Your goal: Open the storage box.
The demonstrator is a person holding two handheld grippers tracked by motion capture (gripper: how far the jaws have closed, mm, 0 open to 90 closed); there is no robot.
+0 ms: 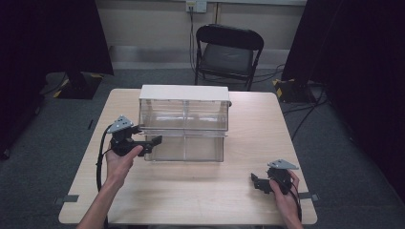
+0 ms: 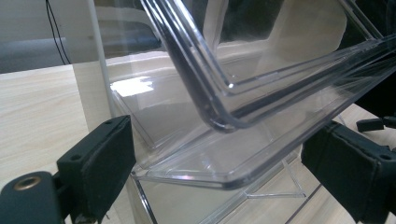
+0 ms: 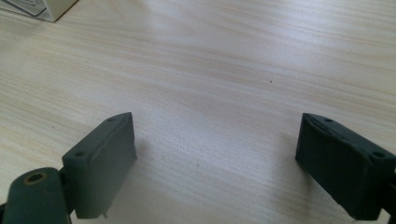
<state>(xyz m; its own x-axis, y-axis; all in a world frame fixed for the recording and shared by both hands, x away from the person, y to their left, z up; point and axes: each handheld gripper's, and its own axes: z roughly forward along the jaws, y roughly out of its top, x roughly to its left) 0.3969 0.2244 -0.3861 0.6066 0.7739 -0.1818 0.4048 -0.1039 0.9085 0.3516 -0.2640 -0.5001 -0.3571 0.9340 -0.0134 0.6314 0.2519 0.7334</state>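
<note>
**Left gripper at the corner of a clear drawer unit**

The left gripper (image 1: 152,142) has its jaws spread wide on either side of a clear plastic drawer (image 2: 261,140), touching neither wall. The drawer belongs to a transparent drawer cabinet (image 1: 184,123) with an opaque pale top, standing mid-table (image 1: 191,191). In the left gripper view, reflections and stacked clear edges make it hard to tell how far the drawer is drawn out. The right gripper (image 1: 255,182) rests near the table's front right corner, jaws parted over bare wood (image 3: 210,93). A black folding chair (image 1: 228,52) stands behind the table.
</note>
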